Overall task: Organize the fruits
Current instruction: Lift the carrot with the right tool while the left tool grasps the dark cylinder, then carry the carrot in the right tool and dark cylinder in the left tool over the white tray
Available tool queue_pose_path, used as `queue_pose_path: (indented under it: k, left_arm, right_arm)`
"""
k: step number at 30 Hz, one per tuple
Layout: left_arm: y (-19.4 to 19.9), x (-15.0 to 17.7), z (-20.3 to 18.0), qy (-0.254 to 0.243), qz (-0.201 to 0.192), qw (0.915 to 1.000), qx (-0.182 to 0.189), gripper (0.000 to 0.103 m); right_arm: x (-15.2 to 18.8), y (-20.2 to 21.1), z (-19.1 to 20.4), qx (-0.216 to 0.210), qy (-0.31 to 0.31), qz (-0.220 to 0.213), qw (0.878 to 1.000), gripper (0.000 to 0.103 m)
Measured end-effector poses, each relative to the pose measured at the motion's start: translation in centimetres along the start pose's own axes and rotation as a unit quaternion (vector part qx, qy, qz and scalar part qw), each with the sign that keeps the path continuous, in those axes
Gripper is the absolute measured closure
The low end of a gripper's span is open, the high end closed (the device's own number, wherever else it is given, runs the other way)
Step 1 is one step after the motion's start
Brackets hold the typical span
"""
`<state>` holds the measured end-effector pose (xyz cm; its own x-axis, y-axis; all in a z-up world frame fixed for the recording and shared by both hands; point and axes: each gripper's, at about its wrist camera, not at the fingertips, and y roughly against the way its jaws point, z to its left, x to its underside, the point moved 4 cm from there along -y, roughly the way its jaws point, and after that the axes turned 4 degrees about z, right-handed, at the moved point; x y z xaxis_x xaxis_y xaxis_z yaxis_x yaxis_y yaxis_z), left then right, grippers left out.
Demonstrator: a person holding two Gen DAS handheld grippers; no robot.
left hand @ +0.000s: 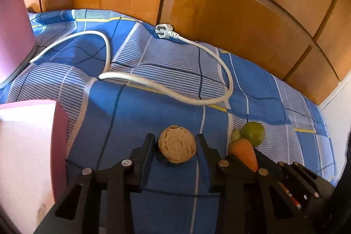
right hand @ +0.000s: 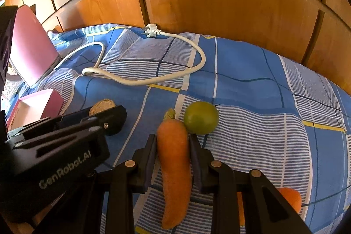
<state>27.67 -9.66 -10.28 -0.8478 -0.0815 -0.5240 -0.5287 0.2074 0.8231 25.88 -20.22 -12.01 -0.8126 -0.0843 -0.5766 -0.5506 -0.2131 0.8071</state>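
Observation:
My left gripper (left hand: 177, 146) is shut on a round tan fruit (left hand: 177, 144), just above the blue checked bedsheet (left hand: 153, 115). In the right wrist view the left gripper (right hand: 105, 115) sits at the left with the tan fruit (right hand: 102, 105) partly hidden behind it. My right gripper (right hand: 172, 144) is shut on an orange carrot (right hand: 174, 166) that lies lengthwise between the fingers. A green lime (right hand: 200, 117) touches the carrot's top end. The carrot (left hand: 244, 152) and lime (left hand: 253, 133) also show in the left wrist view. An orange fruit (right hand: 290, 199) lies at lower right.
A pink box (left hand: 28, 146) stands open at the left, also seen in the right wrist view (right hand: 41, 102). A pink lid or board (right hand: 33, 49) leans at the far left. A white power cord with plug (left hand: 163, 31) loops across the bed. Wooden wardrobe doors (left hand: 219, 3) stand behind.

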Motion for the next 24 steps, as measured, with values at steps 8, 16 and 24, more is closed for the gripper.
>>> queue_pose_path:
  k: [8, 16, 24]
  left_arm:
    - [2.1, 2.5, 0.0, -0.009, 0.009, 0.9999, -0.009, 0.066]
    - [4.7, 6.3, -0.7, -0.026, 0.014, 0.9996, -0.001, 0.066]
    - [7.2, 10.3, -1.5, -0.044, 0.021, 0.9988, 0.009, 0.065]
  right_arm:
    - [1.8, 1.2, 0.3, 0.007, 0.003, 0.014, 1.000, 0.073]
    - [5.2, 3.3, 0.3, 0.004, -0.003, 0.036, 0.999, 0.074]
    - [9.0, 5.4, 0.6, 0.013, 0.003, 0.061, 0.998, 0.073]
